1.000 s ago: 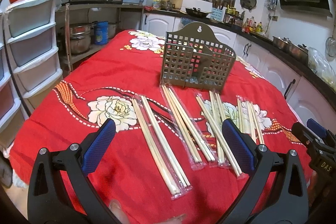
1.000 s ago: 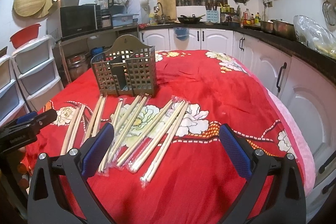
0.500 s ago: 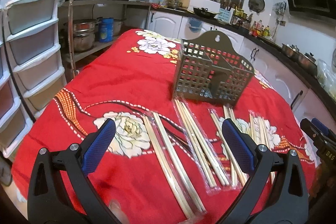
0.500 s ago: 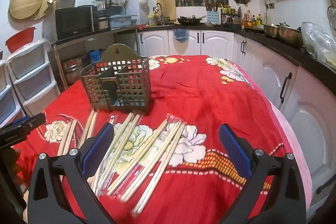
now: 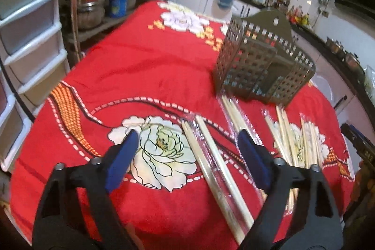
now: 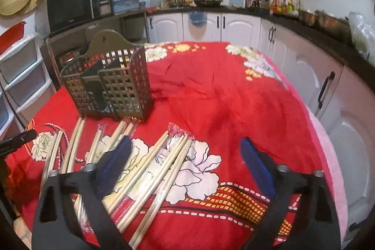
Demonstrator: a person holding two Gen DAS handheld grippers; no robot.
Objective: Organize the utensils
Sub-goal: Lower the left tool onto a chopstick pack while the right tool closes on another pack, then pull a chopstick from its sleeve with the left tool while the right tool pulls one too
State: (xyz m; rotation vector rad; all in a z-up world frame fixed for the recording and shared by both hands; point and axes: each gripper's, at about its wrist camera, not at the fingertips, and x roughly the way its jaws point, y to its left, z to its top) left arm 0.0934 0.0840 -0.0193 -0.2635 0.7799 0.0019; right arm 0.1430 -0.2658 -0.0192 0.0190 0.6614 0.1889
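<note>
Both the left gripper (image 5: 187,151) and the right gripper (image 6: 185,156) are held wide and empty above plastic-wrapped pale wooden chopsticks (image 5: 218,170) laid before the brown perforated utensil caddy (image 5: 262,69). Slippery wrappers could be pinched alone, and overlapping pairs dragged along.

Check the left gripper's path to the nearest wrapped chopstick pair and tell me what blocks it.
Nothing visible blocks it. The left gripper is open above the red cloth, and the nearest wrapped chopstick pair lies flat between its fingers' line of sight. The holder stands farther back, clear of the path.
</note>
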